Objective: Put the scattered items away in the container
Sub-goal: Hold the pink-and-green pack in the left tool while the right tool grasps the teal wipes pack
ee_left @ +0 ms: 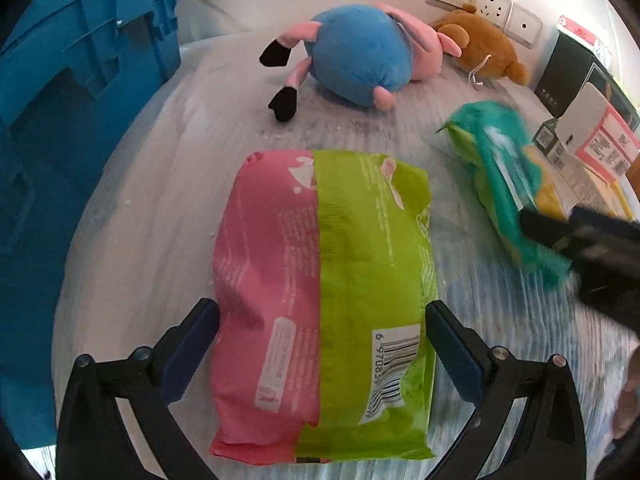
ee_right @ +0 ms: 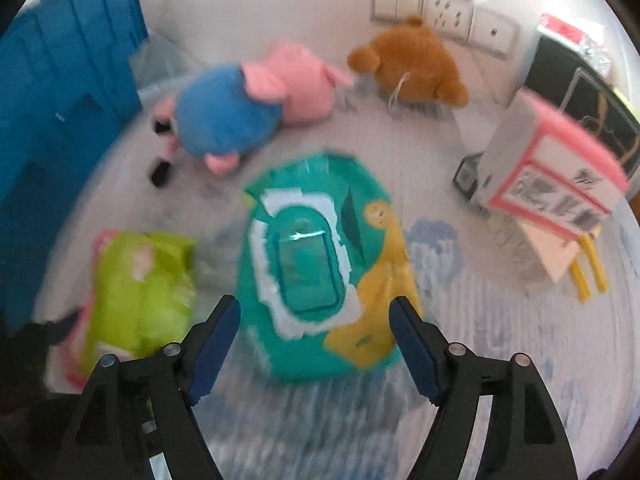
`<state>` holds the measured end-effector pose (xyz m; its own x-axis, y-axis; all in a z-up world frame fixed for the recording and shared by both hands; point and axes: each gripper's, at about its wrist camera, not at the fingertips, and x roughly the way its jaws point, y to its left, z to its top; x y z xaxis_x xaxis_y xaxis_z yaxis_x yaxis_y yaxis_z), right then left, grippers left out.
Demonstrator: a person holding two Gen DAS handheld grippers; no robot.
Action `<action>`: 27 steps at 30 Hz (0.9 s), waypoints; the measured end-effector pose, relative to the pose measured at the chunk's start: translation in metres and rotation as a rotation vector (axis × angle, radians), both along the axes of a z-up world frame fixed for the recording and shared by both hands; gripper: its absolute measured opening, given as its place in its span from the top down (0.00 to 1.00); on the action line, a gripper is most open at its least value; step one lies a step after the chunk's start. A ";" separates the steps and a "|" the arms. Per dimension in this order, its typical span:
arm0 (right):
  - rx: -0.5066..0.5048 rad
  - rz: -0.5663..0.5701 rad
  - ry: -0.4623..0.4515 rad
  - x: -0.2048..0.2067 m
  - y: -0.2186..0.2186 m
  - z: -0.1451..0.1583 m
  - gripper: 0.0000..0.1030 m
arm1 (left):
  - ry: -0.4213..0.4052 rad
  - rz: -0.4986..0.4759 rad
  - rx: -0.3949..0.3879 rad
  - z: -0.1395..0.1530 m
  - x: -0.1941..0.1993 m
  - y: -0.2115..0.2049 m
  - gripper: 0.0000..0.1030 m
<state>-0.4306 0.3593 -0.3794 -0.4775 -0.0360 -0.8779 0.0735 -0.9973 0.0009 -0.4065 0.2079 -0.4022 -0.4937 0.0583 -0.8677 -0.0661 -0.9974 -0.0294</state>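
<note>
The pink and green packet (ee_left: 324,304) lay flat on the counter (ee_left: 160,200) straight ahead of my left gripper (ee_left: 322,320), its long axis running directly away from me, in line with the fingers, so its narrow width sat between the two spread jaws with a blue pad just beside each long edge and neither, as far as I could tell, pressing in yet. Of its printing I could read only the start of a barcode number, "6 97083", on the green half; the small text on the pink half was too fine to make out. The teal wipes pack (ee_right: 316,264) lay in front of my right gripper (ee_right: 316,320), lid side up, its long axis also pointing mostly away, and those jaws stood apart on either side of its near end; blur kept me from saying whether they touched it, and no brand was legible. So each gripper was nearer its own pack, and I judged both needed only a squeeze across the short width. The blue crate (ee_left: 80,120), which I took for the container, stood to the left, nearer my left gripper. Farther back lay a blue and pink plush toy (ee_left: 360,60) and a brown teddy bear (ee_left: 480,52) by the wall sockets (ee_left: 488,8), with boxes (ee_right: 552,176) off to the right, their labels unreadable.
</note>
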 end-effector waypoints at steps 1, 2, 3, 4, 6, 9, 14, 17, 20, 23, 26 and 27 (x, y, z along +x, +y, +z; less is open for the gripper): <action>-0.002 0.001 0.019 0.000 0.001 -0.004 0.25 | 0.012 -0.002 -0.008 -0.001 0.000 0.002 0.00; -0.011 0.001 0.028 0.001 0.003 -0.004 0.25 | 0.028 -0.011 -0.024 -0.002 0.001 0.005 0.00; -0.023 -0.008 0.029 0.003 0.006 -0.004 0.26 | 0.045 -0.021 -0.038 -0.003 0.001 0.007 0.00; -0.027 -0.019 0.024 0.004 0.009 -0.003 0.26 | 0.063 -0.029 -0.043 -0.004 0.002 0.008 0.00; -0.037 -0.046 0.008 0.012 0.017 -0.002 0.29 | 0.090 -0.030 -0.041 -0.006 0.003 0.009 0.00; -0.048 -0.045 -0.022 0.033 0.026 -0.001 0.29 | 0.099 -0.018 -0.028 -0.007 0.004 0.008 0.00; -0.055 0.000 -0.045 0.078 0.036 0.001 0.25 | 0.051 -0.065 -0.020 -0.005 0.011 0.012 0.00; -0.051 -0.045 -0.012 0.088 0.042 0.007 0.16 | 0.090 -0.058 -0.013 -0.007 0.009 0.015 0.00; -0.050 -0.066 0.040 0.090 0.041 0.018 0.05 | 0.108 -0.042 -0.013 -0.007 0.008 0.017 0.00; -0.011 -0.084 0.065 0.090 0.039 0.020 0.01 | 0.111 -0.033 -0.006 -0.007 0.009 0.016 0.00; 0.011 -0.091 0.008 0.081 0.040 0.000 0.00 | 0.111 -0.034 -0.011 -0.007 0.006 0.016 0.00; 0.005 -0.108 0.001 0.076 0.044 -0.009 0.00 | 0.111 -0.034 -0.012 -0.007 0.005 0.015 0.00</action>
<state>-0.3548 0.4032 -0.3885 -0.4795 0.0207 -0.8773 -0.0348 -0.9994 -0.0046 -0.4011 0.2233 -0.4089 -0.5844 0.0670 -0.8087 -0.1025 -0.9947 -0.0084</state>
